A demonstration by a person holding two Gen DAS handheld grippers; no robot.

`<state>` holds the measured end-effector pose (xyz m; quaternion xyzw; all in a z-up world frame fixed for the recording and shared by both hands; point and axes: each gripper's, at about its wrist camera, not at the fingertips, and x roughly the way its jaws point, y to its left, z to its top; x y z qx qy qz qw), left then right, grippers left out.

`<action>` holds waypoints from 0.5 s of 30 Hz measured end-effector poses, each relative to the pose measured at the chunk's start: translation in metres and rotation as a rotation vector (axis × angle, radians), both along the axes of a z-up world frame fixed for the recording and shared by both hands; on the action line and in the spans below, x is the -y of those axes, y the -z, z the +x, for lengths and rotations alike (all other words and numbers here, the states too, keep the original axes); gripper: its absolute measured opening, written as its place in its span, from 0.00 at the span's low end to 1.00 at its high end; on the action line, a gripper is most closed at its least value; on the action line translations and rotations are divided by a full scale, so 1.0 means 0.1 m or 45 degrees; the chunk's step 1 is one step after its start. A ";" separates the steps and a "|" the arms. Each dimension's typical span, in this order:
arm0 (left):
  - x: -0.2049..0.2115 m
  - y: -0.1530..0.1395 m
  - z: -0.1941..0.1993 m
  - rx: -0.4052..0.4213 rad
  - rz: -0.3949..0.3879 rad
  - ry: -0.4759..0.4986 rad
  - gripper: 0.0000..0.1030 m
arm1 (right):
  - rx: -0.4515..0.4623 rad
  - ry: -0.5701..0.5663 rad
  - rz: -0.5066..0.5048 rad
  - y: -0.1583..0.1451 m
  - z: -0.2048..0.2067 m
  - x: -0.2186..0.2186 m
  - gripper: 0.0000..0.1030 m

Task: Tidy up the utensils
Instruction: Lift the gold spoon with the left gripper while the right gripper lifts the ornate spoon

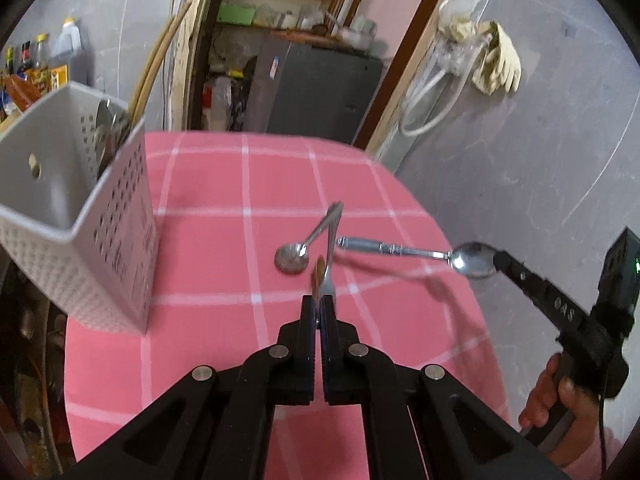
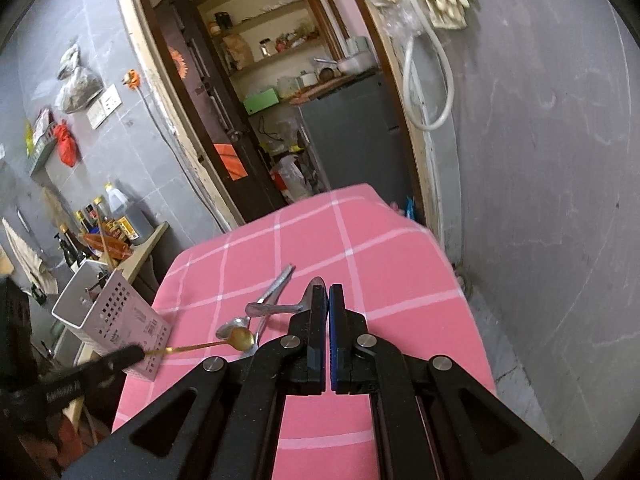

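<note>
Both grippers are carrying spoons: left gripper [image 1: 319,300] clamping a gold spoon [image 2: 240,339], right gripper [image 2: 327,292] clamping a silver spoon [image 1: 472,265]; the white utensil caddy [image 1: 80,216] is standing far left, nearer the left hand.

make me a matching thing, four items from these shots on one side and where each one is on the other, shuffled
Column one
1. gold spoon
2. ornate silver spoon
3. white basket
4. yellow gloves

Column two
A. hanging on the grey wall
B. gripped by its bowl in the right claw
C. standing on the pink cloth
D. gripped in the left claw

Pairs: 1-D, 2-B, 3-C, 4-A
</note>
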<state>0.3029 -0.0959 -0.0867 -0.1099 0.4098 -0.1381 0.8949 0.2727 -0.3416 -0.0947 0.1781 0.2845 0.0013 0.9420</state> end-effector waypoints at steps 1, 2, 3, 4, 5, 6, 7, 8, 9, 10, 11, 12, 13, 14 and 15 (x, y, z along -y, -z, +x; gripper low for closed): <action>0.01 -0.03 0.03 0.020 -0.005 -0.004 0.03 | 0.011 -0.003 -0.014 -0.04 -0.01 -0.01 0.01; 0.02 -0.07 0.06 0.040 -0.012 -0.006 0.03 | 0.022 -0.005 -0.030 -0.08 -0.03 -0.01 0.01; 0.04 -0.10 0.08 0.057 -0.017 -0.009 0.03 | 0.031 -0.007 -0.043 -0.12 -0.04 -0.02 0.01; 0.05 -0.14 0.11 0.075 -0.023 -0.012 0.03 | 0.042 -0.011 -0.063 -0.16 -0.06 -0.02 0.01; 0.07 -0.18 0.14 0.095 -0.028 -0.013 0.03 | 0.051 -0.014 -0.081 -0.20 -0.07 -0.03 0.01; 0.08 -0.22 0.16 0.111 -0.029 -0.013 0.03 | 0.057 -0.015 -0.096 -0.24 -0.08 -0.04 0.01; 0.09 -0.26 0.18 0.130 -0.030 -0.013 0.03 | 0.064 -0.015 -0.117 -0.28 -0.09 -0.05 0.01; 0.10 -0.29 0.19 0.141 -0.031 -0.012 0.03 | 0.068 -0.013 -0.131 -0.31 -0.10 -0.04 0.01; 0.11 -0.32 0.20 0.150 -0.030 -0.011 0.03 | 0.074 -0.012 -0.140 -0.34 -0.11 -0.04 0.01; 0.11 -0.35 0.21 0.158 -0.029 -0.011 0.03 | 0.077 -0.009 -0.154 -0.38 -0.12 -0.04 0.01; 0.11 -0.39 0.21 0.164 -0.028 -0.009 0.03 | 0.079 -0.009 -0.168 -0.41 -0.13 -0.04 0.01; 0.11 -0.42 0.21 0.170 -0.027 -0.010 0.03 | 0.083 -0.010 -0.180 -0.44 -0.14 -0.05 0.01; 0.11 -0.45 0.20 0.174 -0.024 -0.008 0.03 | 0.088 -0.012 -0.190 -0.46 -0.15 -0.06 0.01; 0.11 -0.48 0.19 0.178 -0.022 -0.007 0.03 | 0.091 -0.013 -0.196 -0.48 -0.14 -0.08 0.01; 0.10 -0.51 0.19 0.183 -0.016 -0.008 0.03 | 0.096 -0.016 -0.205 -0.52 -0.15 -0.08 0.01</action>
